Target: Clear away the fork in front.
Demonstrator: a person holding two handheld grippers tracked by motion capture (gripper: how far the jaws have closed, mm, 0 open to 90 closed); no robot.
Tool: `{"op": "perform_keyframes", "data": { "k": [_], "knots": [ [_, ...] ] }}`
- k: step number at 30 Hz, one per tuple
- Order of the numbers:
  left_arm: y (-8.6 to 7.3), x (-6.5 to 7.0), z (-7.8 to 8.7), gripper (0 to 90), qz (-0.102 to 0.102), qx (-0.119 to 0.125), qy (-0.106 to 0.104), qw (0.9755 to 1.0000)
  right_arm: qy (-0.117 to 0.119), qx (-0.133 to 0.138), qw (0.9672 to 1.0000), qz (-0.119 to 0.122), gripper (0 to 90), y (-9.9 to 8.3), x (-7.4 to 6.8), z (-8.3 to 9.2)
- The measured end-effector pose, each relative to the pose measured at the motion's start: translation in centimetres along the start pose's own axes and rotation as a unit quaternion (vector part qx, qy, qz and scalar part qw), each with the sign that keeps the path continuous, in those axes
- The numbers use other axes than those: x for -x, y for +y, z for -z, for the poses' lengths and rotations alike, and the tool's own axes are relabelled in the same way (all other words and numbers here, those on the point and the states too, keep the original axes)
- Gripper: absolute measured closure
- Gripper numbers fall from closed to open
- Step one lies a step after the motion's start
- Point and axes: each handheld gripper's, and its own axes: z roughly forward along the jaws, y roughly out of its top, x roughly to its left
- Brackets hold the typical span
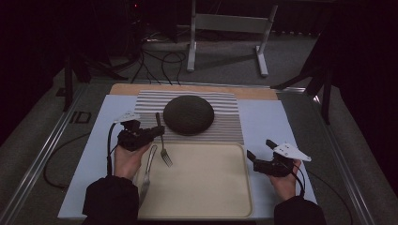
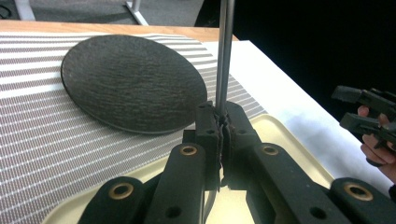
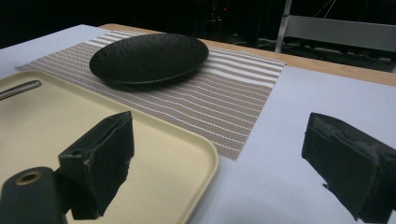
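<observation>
Your left gripper (image 1: pixel 151 132) is clamped fully shut on the handle of a metal fork (image 1: pixel 162 140), whose tines hang over the near-left part of the cream tray (image 1: pixel 211 206) while the handle rises toward the striped placemat (image 1: pixel 225 126); in the left gripper view the shaft (image 2: pixel 224 51) stands upright out of the closed pads. Your right gripper (image 1: pixel 263 152) rests beside the tray's right edge, jaws wide apart and holding nothing. A knife (image 1: pixel 146 173) lies on the tray's left side. Judge the fork light, rigid and smooth: it may pivot or slide in the pads, so grip mid-handle. The dark plate (image 1: pixel 188 115) lies on the placemat beyond.
</observation>
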Motion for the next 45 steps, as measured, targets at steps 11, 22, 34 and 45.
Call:
{"op": "perform_keyframes", "data": {
  "k": [11,22,34,45],
  "knots": [
    [-1.8,-0.8,0.2,87.4,0.013,-0.028,0.000,0.9995,-0.001,0.000,1.0000,-0.001,9.4,0.0,0.0,0.0],
    [-4.1,-1.5,-0.5,87.3,0.035,-0.069,-0.011,0.9970,-0.005,-0.001,1.0000,-0.001,9.4,-0.1,0.1,0.0],
    [-6.2,-2.0,-1.7,83.9,0.055,-0.096,-0.017,0.9937,-0.006,-0.002,1.0000,0.000,9.4,-0.1,0.1,0.0],
    [-7.9,-2.4,-2.2,81.3,0.076,-0.113,-0.022,0.9904,-0.007,-0.002,1.0000,0.000,9.5,-0.1,0.1,0.0]
  ]
}}
